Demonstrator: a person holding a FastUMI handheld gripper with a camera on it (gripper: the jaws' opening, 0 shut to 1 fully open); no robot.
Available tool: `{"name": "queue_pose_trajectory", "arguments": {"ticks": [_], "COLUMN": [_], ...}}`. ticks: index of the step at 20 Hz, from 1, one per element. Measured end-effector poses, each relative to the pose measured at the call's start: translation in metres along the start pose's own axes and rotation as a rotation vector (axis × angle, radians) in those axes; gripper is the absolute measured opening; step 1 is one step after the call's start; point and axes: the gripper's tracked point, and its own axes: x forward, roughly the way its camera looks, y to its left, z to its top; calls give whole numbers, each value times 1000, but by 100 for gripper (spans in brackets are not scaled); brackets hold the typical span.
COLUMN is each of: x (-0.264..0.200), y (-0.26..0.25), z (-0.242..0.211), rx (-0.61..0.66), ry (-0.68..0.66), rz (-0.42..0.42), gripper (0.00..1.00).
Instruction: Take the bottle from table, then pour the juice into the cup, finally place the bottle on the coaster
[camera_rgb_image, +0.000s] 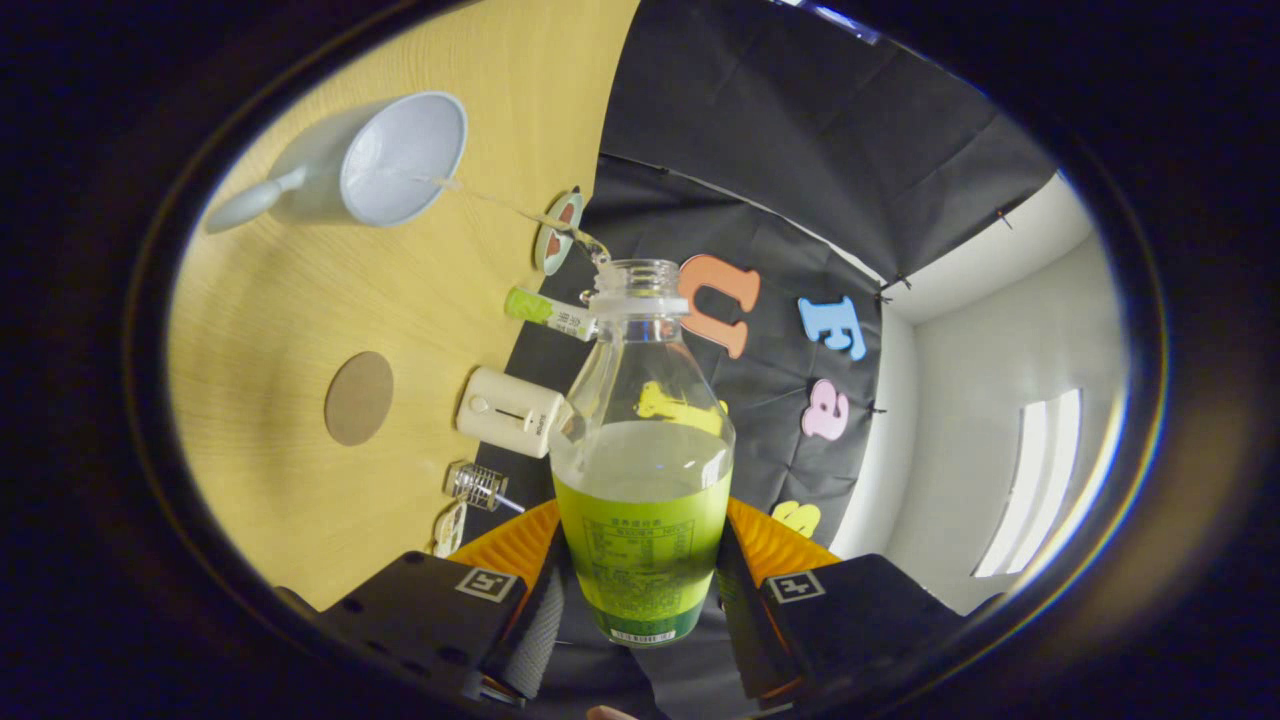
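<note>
We have the gripper (640, 600) closed on the bottle (643, 470), one finger pressing each side of its green-labelled lower body, so the bottle sits squarely between the fingers and is carried off the table (280, 330). The whole scene appears rolled sideways, which tells us the bottle is tipped over toward the table. Its cap is off, and clear liquid fills it to roughly mid-height. From the open mouth a thin stream (500, 205) arcs out and reaches the white cup (385, 160), which rests on the wooden table well beyond the fingertips. Nearer to us, on the table, we see a round brown coaster (358, 398), and beside it a small white box-shaped device (510, 411). A little clear glass piece (478, 485) lies near the device. Close to the bottle's neck we make out a green tube (548, 312) and a round patterned disc (558, 232).
</note>
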Motion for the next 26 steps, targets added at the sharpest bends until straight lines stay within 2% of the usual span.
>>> {"name": "queue_pose_trajectory", "arguments": {"ticks": [26], "x": [4], "y": [-13], "z": [16], "rx": [-124], "ry": [-46], "rz": [-31], "gripper": [76]}}
